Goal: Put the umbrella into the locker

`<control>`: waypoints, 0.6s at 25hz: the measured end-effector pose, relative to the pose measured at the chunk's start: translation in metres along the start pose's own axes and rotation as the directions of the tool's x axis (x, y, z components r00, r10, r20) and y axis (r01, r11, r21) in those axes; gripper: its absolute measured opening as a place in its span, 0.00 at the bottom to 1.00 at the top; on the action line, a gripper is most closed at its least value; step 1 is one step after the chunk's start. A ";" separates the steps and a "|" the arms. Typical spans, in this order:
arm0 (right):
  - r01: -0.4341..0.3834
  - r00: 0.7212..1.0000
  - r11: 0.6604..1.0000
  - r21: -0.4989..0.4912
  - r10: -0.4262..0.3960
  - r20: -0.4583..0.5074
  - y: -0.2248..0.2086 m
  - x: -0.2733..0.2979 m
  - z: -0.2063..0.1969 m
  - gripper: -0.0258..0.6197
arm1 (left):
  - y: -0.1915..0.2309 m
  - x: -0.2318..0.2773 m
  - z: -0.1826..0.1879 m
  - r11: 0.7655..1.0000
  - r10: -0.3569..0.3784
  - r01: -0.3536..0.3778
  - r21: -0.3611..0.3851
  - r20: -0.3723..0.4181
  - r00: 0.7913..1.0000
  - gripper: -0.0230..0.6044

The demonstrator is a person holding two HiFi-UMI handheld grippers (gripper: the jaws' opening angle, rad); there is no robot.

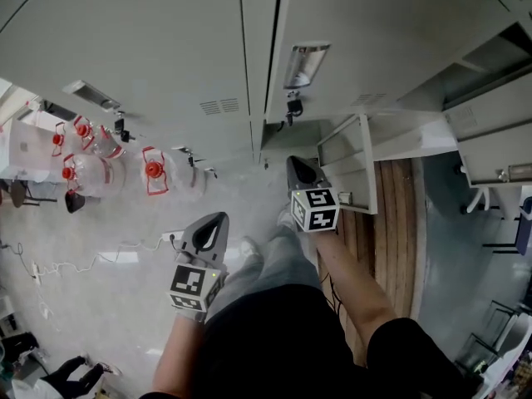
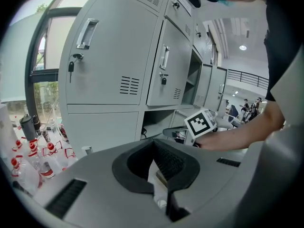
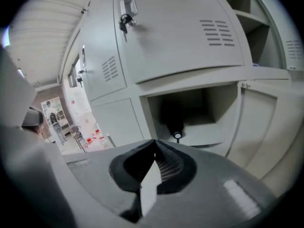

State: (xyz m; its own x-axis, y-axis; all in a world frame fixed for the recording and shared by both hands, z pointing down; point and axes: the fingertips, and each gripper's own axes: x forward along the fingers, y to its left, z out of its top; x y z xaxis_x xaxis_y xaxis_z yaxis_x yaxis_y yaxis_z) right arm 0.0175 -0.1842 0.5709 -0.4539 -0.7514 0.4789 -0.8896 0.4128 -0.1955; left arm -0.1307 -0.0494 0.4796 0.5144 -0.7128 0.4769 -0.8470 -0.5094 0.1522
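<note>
Plainly, your left gripper is the far one. In the head view it hangs over the floor at about 7 o'clock from the open locker compartment, its fingers pressed together on nothing. Your right gripper is the near one, fingers likewise together and empty, with the tips aimed at the compartment's mouth.

Inside, the umbrella lies dark on the compartment floor, toward the left wall. In the right gripper view it sits at roughly 1 o'clock from the right fingers, apart from them. Its long axis appears to run front to back, with the round capped end facing out at you, though the rest is lost in shadow.

So the umbrella looks put away. What remains, I judge, is the door, swung open at 3 o'clock of the compartment, on your right hand's side. That hand is the one placed to push it shut.
</note>
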 end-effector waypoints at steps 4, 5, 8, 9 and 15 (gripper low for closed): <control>-0.031 0.998 0.999 -0.009 0.031 0.063 0.021 -0.046 0.036 0.04 | -0.004 -0.003 0.021 1.000 -0.022 0.022 0.014 0.026 0.999 0.05; -0.038 0.996 0.999 -0.008 0.039 0.081 0.025 -0.057 0.047 0.04 | -0.005 -0.003 0.027 0.999 -0.027 0.027 0.020 0.036 0.999 0.05; -0.055 0.990 0.998 -0.037 0.059 0.130 0.034 -0.086 0.077 0.04 | -0.008 -0.005 0.048 0.998 -0.041 0.038 0.042 0.071 0.997 0.05; -0.058 0.988 0.997 -0.053 0.065 0.142 0.037 -0.096 0.086 0.04 | -0.009 -0.006 0.055 0.998 -0.045 0.041 0.049 0.082 0.996 0.05; -0.048 0.972 0.989 -0.142 0.078 0.220 0.053 -0.150 0.133 0.04 | -0.023 -0.024 0.102 0.992 -0.083 0.065 0.110 0.173 0.981 0.05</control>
State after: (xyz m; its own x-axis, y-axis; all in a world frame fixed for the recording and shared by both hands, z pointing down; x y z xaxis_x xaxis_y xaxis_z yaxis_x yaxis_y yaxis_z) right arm 0.0322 -0.1179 0.3749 -0.5224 -0.8114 0.2622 -0.8507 0.5172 -0.0943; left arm -0.1103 -0.0694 0.3764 0.5986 -0.7405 0.3055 -0.7920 -0.6044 0.0868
